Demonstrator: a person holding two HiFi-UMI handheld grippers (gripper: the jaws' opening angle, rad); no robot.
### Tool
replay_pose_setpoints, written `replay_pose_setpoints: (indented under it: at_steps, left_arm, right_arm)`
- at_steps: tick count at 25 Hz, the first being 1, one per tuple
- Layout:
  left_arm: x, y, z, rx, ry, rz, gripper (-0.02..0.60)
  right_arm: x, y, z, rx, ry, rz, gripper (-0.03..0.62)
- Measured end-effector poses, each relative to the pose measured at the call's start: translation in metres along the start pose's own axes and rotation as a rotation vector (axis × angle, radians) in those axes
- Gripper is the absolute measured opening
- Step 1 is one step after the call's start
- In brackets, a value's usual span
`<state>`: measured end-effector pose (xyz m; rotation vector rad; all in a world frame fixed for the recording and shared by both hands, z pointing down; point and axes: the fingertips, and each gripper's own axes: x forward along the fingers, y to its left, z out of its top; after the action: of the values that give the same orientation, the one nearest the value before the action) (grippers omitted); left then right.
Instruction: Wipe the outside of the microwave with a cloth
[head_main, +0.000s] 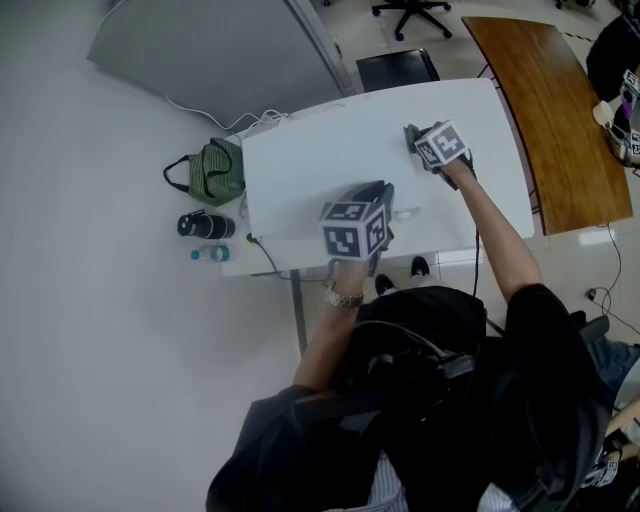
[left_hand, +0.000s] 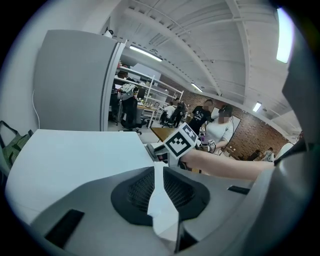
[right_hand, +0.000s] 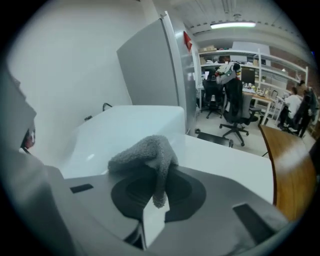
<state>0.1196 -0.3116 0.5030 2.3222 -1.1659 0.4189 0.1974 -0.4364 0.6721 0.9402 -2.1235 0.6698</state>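
Observation:
The microwave (head_main: 300, 170) is a white box seen from above; its flat top also shows in the left gripper view (left_hand: 75, 155) and the right gripper view (right_hand: 125, 127). A grey fluffy cloth (right_hand: 145, 152) hangs bunched from my right gripper (right_hand: 159, 175), which is shut on it. In the head view that gripper (head_main: 412, 135) rests at the far right of the white top, with the cloth (head_main: 408, 131) at its tip. My left gripper (head_main: 383, 192) hovers over the front middle; its jaws (left_hand: 159, 167) are shut with nothing between them.
A green bag (head_main: 212, 170), a black flask (head_main: 205, 225) and a small water bottle (head_main: 210, 254) lie on the floor to the left. A grey cabinet (head_main: 220, 50) stands behind. A wooden table (head_main: 550, 110) runs along the right. People work in the background.

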Motion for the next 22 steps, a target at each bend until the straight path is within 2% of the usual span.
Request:
replay_pose_setpoints:
  at_steps: [3, 8, 14, 18, 22]
  left_arm:
    - [-0.005, 0.011, 0.0, -0.002, -0.004, 0.019, 0.055]
    - [-0.012, 0.024, -0.002, -0.013, -0.005, 0.04, 0.055]
    - [-0.02, 0.032, -0.007, 0.009, 0.001, 0.066, 0.055]
    - [-0.019, 0.032, -0.012, 0.015, 0.011, 0.057, 0.055]
    - [-0.018, 0.034, -0.013, 0.018, 0.011, 0.045, 0.055]
  right_arm:
    - [0.019, -0.005, -0.016, 0.044, -0.008, -0.017, 0.026]
    - [0.056, -0.004, -0.07, 0.105, 0.124, 0.023, 0.026]
    - [0.083, -0.002, -0.106, 0.185, 0.172, 0.036, 0.026]
    - [0.081, -0.006, -0.106, 0.17, 0.213, 0.016, 0.026]
    - [0.046, -0.01, -0.068, 0.109, 0.171, -0.038, 0.028]
